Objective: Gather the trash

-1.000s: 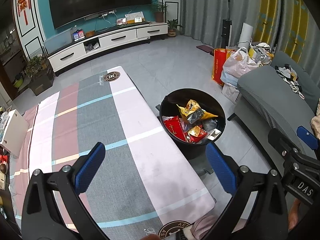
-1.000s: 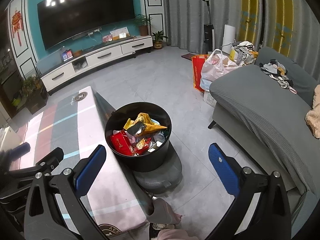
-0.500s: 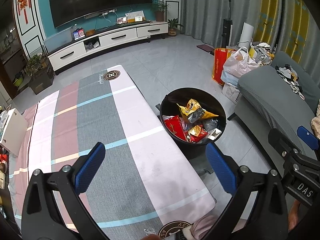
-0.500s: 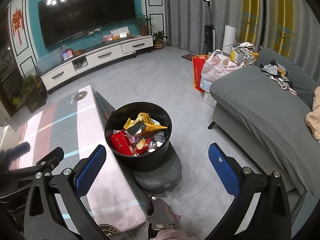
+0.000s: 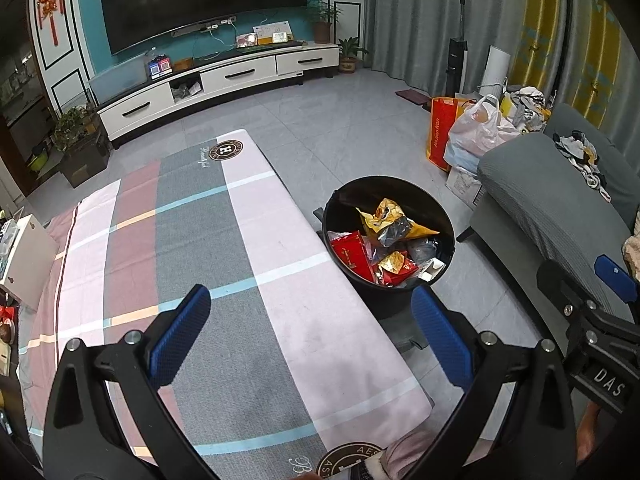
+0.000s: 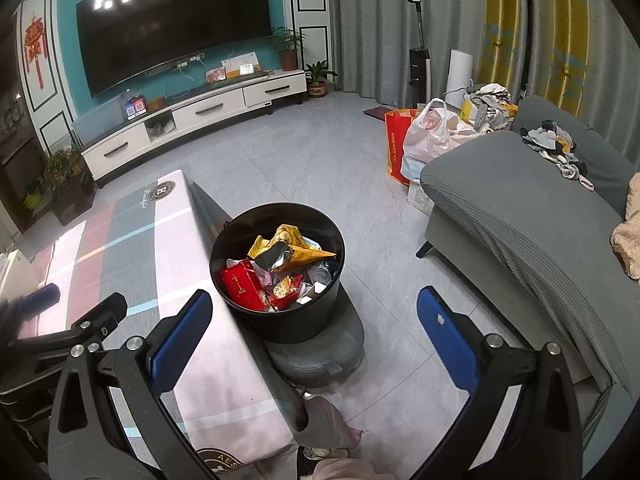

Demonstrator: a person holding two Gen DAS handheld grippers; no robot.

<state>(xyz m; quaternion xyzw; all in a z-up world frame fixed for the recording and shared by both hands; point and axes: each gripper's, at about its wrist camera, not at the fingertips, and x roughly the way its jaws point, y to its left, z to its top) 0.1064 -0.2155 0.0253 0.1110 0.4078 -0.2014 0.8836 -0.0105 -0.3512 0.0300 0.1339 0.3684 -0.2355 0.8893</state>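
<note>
Both claws gape wide and hold nothing: the left gripper (image 5: 310, 334) hangs over the bare tablecloth (image 5: 240, 280), the right gripper (image 6: 314, 334) over floor just beside the bin (image 6: 276, 272), likely because no trash is left to grab. The wrappers (image 6: 280, 268) lie heaped inside the bin, which stands against the table's edge for short drops. Beyond, the sofa (image 6: 520, 200) and TV (image 6: 172, 20). Nothing has moved since the earlier frames.

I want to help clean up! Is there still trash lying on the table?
No, the table shows only its striped cloth, and the wrappers all sit inside the black bin.
</note>
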